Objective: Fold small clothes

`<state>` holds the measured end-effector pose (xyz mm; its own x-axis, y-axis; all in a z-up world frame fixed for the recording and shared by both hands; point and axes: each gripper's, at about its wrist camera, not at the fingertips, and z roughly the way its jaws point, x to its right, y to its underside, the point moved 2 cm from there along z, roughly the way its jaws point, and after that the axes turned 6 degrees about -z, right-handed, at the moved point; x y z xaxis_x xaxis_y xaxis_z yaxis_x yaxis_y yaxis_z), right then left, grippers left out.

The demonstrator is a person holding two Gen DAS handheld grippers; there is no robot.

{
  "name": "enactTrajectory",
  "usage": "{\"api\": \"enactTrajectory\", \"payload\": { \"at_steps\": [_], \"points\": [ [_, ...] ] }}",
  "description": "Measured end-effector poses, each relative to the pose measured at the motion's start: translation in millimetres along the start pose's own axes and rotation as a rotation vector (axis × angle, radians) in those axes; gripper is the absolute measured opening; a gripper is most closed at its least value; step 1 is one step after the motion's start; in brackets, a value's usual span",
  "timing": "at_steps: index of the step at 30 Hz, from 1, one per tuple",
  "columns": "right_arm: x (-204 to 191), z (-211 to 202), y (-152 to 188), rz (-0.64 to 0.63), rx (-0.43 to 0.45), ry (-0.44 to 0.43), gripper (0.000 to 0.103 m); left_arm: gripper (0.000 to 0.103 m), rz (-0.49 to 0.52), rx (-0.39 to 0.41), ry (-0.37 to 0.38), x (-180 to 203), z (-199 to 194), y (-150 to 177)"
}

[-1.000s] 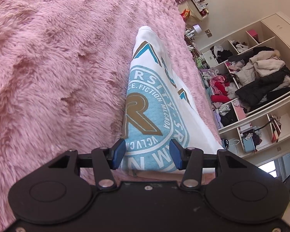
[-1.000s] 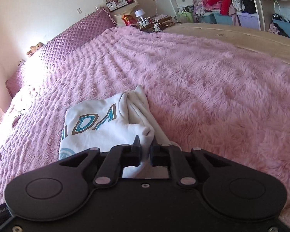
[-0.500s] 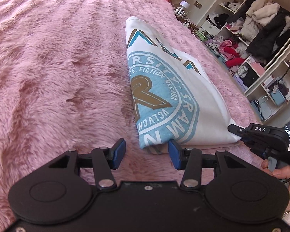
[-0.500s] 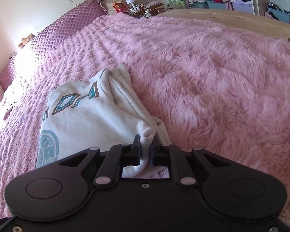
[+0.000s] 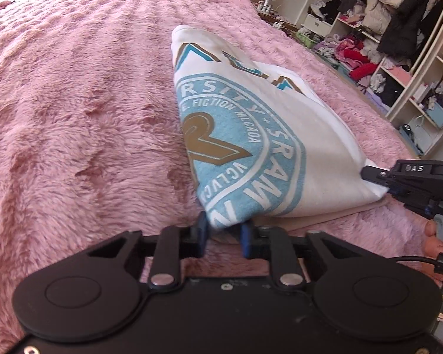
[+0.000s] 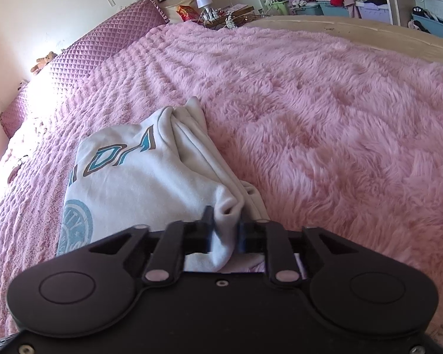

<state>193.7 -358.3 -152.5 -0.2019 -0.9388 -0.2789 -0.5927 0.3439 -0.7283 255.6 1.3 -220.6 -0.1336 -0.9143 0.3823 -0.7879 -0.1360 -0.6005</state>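
The white printed T-shirt lies partly folded on the pink fluffy bedspread, near the edge of the bed closest to us, and its round blue emblem faces up. A second ago the left gripper stood with its blue pads apart, and the near corner of the shirt was only in front of them. Now its jaws are closing and the corner is between the pads, so we judge that they have just taken it. The view has also rolled, and the shirt now sits more level in it than before.

The right gripper stays clamped on the other near corner, where the white cloth bunches between its pads. In the left view we also see it at the right side, with a hand under it.

For the task this means that both near corners are now held. We think the next fold, towards the pillow side, can begin, if the left hold is firm.
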Motion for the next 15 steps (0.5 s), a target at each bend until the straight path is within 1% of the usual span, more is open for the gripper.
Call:
{"api": "enactTrajectory", "payload": {
  "at_steps": [1,3,4,5,7,8,10,11,15],
  "points": [
    [-0.4,-4.0,-2.7,0.002,0.015,0.011,0.006,0.007,-0.022,0.001,0.006,-2.2,-1.5,-2.3],
    [2.4,-17.4,-8.2,0.032,0.066,0.002,0.003,0.006,-0.057,0.024,0.024,-5.0,-8.1,-5.4],
    [3.6,-24.5,-11.0,0.039,0.090,-0.002,0.003,0.006,-0.048,0.030,0.020,-3.7,-10.3,-6.3],
    [4.1,-26.9,-11.9,0.038,0.096,0.000,0.003,0.006,-0.025,0.027,0.016,-2.6,-11.7,-5.6],
    [5.6,-20.4,-8.4,0.034,0.069,0.027,0.003,0.006,0.025,0.008,-0.009,0.8,-4.6,-2.3],
    [7.4,-12.7,-4.3,0.030,0.049,0.044,0.002,0.007,0.049,-0.014,-0.026,1.4,3.6,-0.1],
    [11.4,4.5,4.7,0.026,0.000,0.069,0.002,0.008,0.050,-0.040,-0.033,-2.7,17.0,3.7],
    [12.7,8.4,5.8,0.034,-0.010,0.074,0.002,0.010,0.049,-0.050,-0.035,-5.3,22.3,4.6],
    [9.4,5.1,6.5,-0.017,0.003,0.079,0.003,0.017,0.032,-0.073,-0.009,-12.2,18.7,1.5]
  ]
}}
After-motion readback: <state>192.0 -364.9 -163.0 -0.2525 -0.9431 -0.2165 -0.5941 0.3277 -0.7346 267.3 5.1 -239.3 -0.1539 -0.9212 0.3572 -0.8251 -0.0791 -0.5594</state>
